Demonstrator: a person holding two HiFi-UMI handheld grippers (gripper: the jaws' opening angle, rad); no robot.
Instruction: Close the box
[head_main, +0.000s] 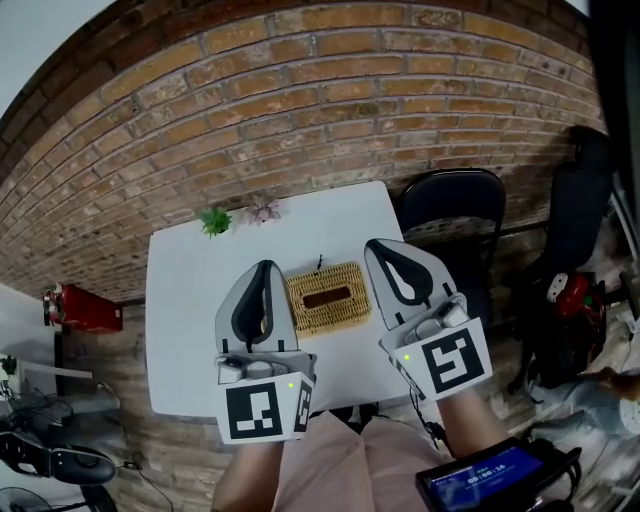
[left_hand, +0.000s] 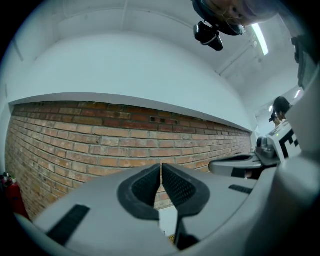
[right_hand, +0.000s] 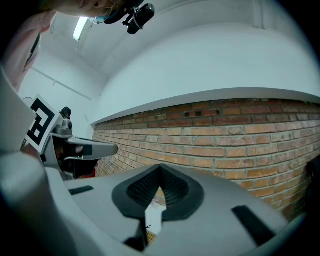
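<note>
Box (head_main: 327, 297) between left claw (head_main: 265, 266) and right claw (head_main: 379, 244) (screen (head_main: 480, 478) text blurred)

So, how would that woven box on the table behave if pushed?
The woven box looks like wicker, so probably light and fairly stiff. It sits low and flat on the smooth white table, so a push would likely slide it rather than tip it.
</note>
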